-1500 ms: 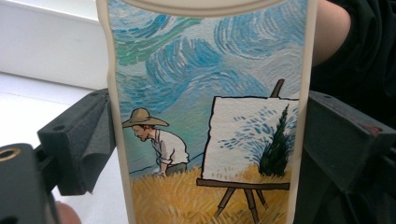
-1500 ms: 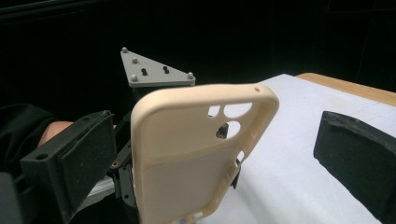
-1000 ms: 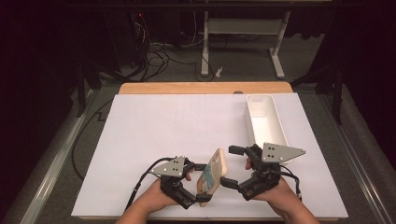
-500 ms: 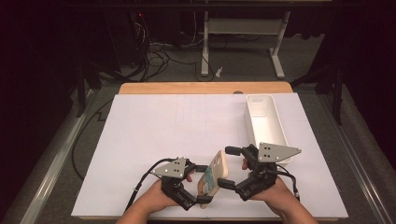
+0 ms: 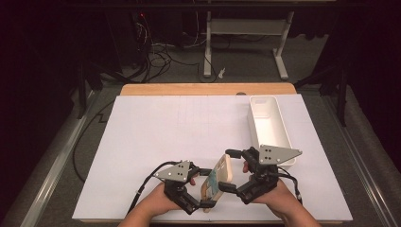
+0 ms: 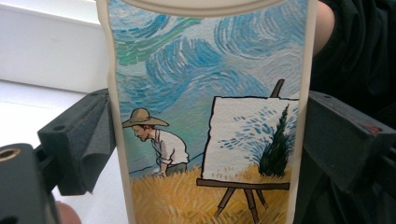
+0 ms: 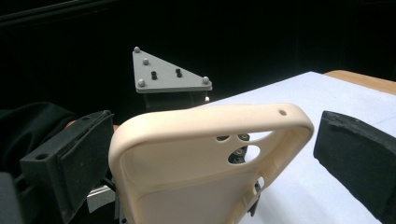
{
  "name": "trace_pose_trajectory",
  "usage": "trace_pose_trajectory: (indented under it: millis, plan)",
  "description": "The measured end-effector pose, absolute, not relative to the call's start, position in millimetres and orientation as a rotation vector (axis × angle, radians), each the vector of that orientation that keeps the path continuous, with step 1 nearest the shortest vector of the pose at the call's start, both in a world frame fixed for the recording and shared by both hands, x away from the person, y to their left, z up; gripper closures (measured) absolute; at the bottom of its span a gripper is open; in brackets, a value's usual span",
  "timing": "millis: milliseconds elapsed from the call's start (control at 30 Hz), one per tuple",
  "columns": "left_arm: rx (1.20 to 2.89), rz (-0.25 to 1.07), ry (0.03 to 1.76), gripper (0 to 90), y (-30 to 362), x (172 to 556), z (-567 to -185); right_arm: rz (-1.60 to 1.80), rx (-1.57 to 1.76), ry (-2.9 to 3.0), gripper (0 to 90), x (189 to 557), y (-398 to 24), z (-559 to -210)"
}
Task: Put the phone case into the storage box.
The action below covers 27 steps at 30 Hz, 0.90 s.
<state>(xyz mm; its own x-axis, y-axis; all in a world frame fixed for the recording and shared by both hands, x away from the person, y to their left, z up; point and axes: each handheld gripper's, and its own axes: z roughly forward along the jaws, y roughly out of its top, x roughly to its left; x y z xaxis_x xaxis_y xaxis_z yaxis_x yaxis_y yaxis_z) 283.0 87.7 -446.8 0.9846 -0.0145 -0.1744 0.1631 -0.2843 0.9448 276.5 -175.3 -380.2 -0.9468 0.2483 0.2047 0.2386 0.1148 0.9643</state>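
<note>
Table: a wooden top [image 5: 208,89], most of it under a white sheet [image 5: 179,137].
Floor: grey carpet [image 5: 165,71] beyond the far edge, with black cables [image 5: 156,52] lying tangled on it.
Furniture: the white legs of a stand [image 5: 243,47] behind the table.
Light: bright on the tabletop; the rest of the room is dark.

The phone case [image 6: 205,112] was cream w/ a painted pic: blue & green swirly sky, yellow field, man in a straw hat & white shirt, dark green tree on a canvas. Inside [image 7: 196,182] plain cream. Tray [image 5: 268,127] white, table cover [image 5: 156,137] white. Gripper pads [image 7: 359,154] black.
</note>
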Motion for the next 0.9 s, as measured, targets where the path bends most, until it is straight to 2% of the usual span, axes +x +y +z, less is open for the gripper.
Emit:
trace_pose_trajectory:
  millis: [500,900]
  plan:
    - [1.849,-0.184,0.099,10.4,87.0,282.6,-446.9,2.055,0.487,2.356,0.5,276.2,-173.1,-381.0]
    - [1.848,-0.179,0.097,10.4,87.0,282.1,-446.5,2.087,0.494,2.346,7.0,277.4,-175.2,-381.3]
